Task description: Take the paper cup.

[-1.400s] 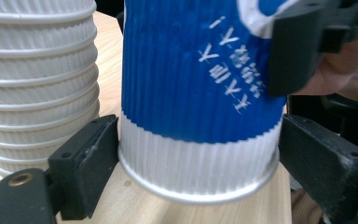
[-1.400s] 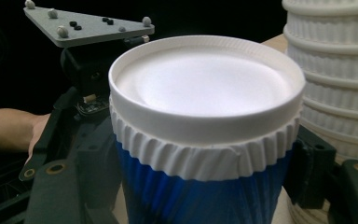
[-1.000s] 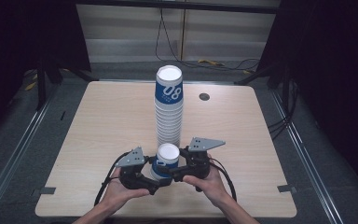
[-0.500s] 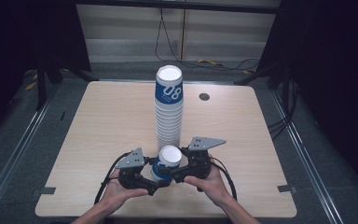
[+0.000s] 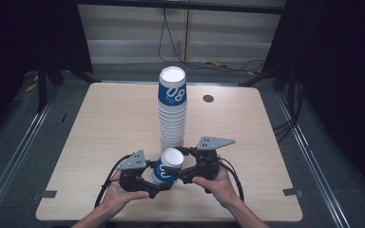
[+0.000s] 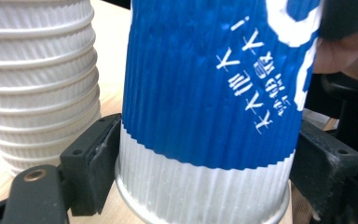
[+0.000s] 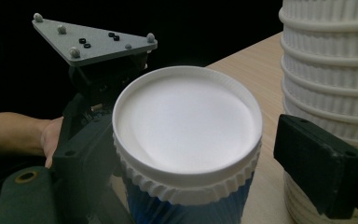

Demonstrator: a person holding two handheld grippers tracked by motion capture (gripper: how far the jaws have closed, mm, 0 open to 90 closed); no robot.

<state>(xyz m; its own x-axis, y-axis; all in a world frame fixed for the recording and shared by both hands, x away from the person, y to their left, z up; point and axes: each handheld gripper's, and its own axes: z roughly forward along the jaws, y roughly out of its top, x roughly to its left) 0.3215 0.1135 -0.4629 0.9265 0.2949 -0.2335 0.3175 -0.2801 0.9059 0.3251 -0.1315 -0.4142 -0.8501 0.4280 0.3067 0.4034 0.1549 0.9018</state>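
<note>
You have a small dark round disc (image 5: 208, 98) on the wooden table (image 5: 100, 123), toward the frame's upper right. Beyond the table's far edge, cables (image 5: 218, 64) trail across the grey floor (image 5: 123, 71).

I've got the tall cup stack (image 5: 172, 111) standing mid-frame, blocking the way just above the single cup (image 5: 168, 166) and both grippers. Bare table (image 5: 104, 118) left and right of it is wide open. A small dark disc (image 5: 208, 98) sits upper right.
</note>
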